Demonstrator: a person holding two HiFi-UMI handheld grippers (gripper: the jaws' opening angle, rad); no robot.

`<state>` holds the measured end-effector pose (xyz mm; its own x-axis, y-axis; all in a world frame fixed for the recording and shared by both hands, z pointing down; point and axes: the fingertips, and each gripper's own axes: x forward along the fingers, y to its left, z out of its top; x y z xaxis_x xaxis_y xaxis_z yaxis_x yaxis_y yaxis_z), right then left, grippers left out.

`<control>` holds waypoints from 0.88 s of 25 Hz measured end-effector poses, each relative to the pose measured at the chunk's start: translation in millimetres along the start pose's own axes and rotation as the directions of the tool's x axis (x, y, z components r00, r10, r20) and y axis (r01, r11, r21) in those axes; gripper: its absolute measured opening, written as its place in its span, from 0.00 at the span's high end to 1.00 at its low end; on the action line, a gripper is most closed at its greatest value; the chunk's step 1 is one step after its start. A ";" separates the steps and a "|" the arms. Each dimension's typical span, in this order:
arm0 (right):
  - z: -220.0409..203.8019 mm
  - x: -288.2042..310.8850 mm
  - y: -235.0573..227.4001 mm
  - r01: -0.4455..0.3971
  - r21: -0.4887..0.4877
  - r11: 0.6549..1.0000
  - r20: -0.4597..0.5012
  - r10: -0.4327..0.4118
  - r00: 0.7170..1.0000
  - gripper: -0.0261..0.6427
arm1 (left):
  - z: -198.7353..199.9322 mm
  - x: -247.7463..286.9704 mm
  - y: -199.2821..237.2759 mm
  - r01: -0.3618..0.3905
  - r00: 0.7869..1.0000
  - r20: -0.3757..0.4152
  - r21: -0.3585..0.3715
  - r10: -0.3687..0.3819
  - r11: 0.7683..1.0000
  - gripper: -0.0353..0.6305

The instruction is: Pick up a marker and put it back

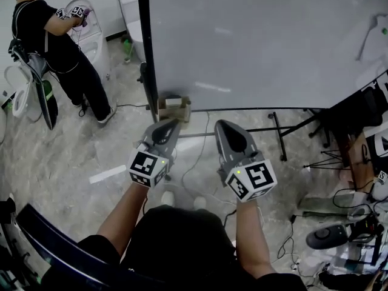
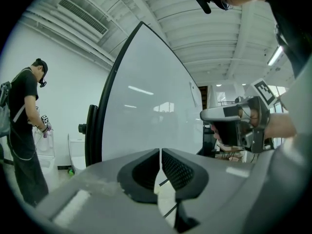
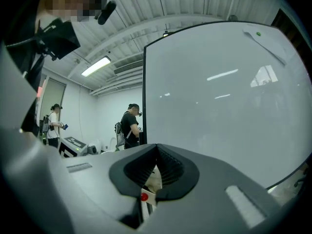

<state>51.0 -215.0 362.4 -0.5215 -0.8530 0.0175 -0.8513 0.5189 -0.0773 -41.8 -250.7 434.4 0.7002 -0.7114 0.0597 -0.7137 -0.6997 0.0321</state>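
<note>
Both grippers are held level in front of a large whiteboard [image 1: 260, 41], side by side, tips toward its lower edge. The left gripper [image 1: 173, 124] points at a small cardboard box [image 1: 174, 107] at the board's foot. Seen in its own view, the left gripper [image 2: 160, 151] has its pads a thin slit apart with nothing between them. The right gripper [image 1: 222, 126] looks shut, its pads [image 3: 168, 167] meeting at the tip. Low in the gap below them shows a white piece with a red dot [image 3: 144, 197]; I cannot tell what it is. No marker is plainly visible.
A person [image 1: 54, 41] stands at the far left beside white fixtures. The board's black stand legs [image 1: 279, 132] and cables cross the floor. Gear and cables [image 1: 357, 223] crowd the right side. A dark curved bar [image 1: 48, 241] runs past my lower left.
</note>
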 end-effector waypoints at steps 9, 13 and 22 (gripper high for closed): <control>1.1 -11.1 -9.6 -0.081 -0.003 0.997 -0.006 0.081 0.997 0.95 | -22.7 28.5 1.8 -0.095 0.993 -0.068 0.000 0.095 0.995 0.86; 3.1 -14.5 -17.8 -0.094 -0.007 0.996 -0.015 0.094 0.995 0.95 | -27.8 43.5 5.7 -0.132 0.988 -0.078 -0.009 0.131 0.991 0.82; 0.4 -12.2 -36.1 -0.120 -0.016 0.993 -0.033 0.120 0.992 0.95 | -56.2 70.2 15.9 -0.212 0.963 -0.172 0.006 0.210 0.977 0.75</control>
<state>88.0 -223.4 364.6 -0.6214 -0.7824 0.0412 -0.7831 0.6187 -0.0627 -5.1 -308.1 495.2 0.5212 -0.8202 0.2360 -0.8456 -0.5336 0.0129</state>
